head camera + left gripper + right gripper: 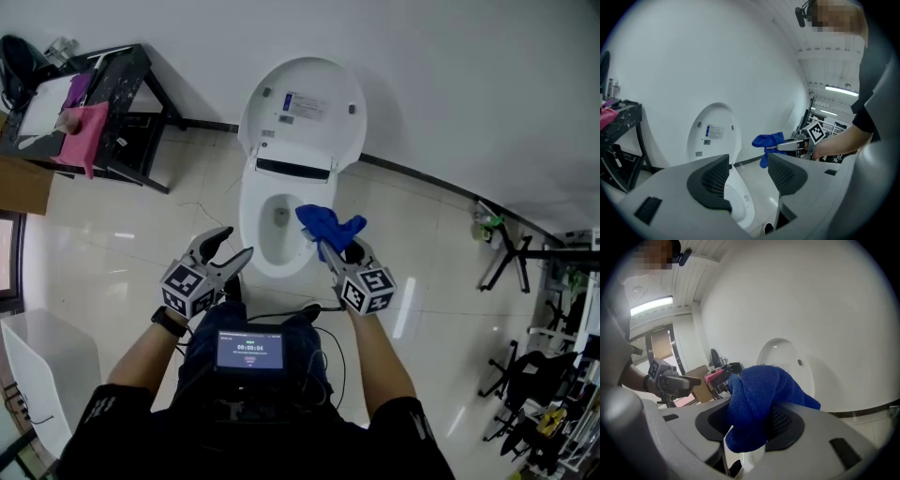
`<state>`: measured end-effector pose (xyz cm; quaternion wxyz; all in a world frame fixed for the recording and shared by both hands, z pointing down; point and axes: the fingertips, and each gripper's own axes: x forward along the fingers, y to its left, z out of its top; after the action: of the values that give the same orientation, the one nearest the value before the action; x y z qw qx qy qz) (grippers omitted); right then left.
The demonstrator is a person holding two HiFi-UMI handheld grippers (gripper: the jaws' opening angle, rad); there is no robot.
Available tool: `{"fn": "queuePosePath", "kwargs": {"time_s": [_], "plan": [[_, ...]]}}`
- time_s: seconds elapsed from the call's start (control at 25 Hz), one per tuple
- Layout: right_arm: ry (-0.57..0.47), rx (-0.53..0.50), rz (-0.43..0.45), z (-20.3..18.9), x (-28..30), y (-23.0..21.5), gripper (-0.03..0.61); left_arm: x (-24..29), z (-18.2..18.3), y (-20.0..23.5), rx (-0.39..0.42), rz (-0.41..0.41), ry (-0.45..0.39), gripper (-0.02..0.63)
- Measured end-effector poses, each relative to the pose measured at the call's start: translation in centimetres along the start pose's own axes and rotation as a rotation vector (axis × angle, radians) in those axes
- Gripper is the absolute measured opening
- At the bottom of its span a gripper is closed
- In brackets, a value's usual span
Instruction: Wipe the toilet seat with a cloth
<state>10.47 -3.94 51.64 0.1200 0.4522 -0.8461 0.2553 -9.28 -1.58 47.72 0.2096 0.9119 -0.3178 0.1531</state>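
Observation:
A white toilet (pixel 281 192) stands against the wall with its lid (pixel 305 103) raised; the lid (pixel 714 133) also shows in the left gripper view. My right gripper (pixel 334 246) is shut on a bunched blue cloth (pixel 328 225), held above the bowl's right rim. In the right gripper view the cloth (pixel 757 404) fills the gap between the jaws. My left gripper (pixel 228 246) hangs open and empty near the bowl's front left; its jaws stand apart around empty space (pixel 747 180). From the left gripper view I see the cloth (pixel 769 143) in the right gripper.
A black rack (pixel 103 103) with a pink cloth (pixel 82 131) stands at the far left. A white bin (pixel 42 370) sits at the near left. Folding stands and clutter (pixel 534 328) crowd the right side. A screen device (pixel 250 350) hangs at the person's chest.

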Motion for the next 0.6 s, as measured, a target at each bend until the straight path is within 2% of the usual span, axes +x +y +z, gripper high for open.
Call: {"fn": "queuePosePath", "kwargs": {"time_s": [0.32, 0.6], "plan": [[0.176, 0.009, -0.025, -9.8, 4.8, -3.3, 0.19, 3.5, -6.4, 1.9, -0.067, -0.012, 0.116, 0.249], [0.372, 0.017, -0.035, -20.7, 9.0, -5.9, 0.19, 6.3, -12.3, 2.6, -0.078, -0.029, 0.189, 0.249]]}}
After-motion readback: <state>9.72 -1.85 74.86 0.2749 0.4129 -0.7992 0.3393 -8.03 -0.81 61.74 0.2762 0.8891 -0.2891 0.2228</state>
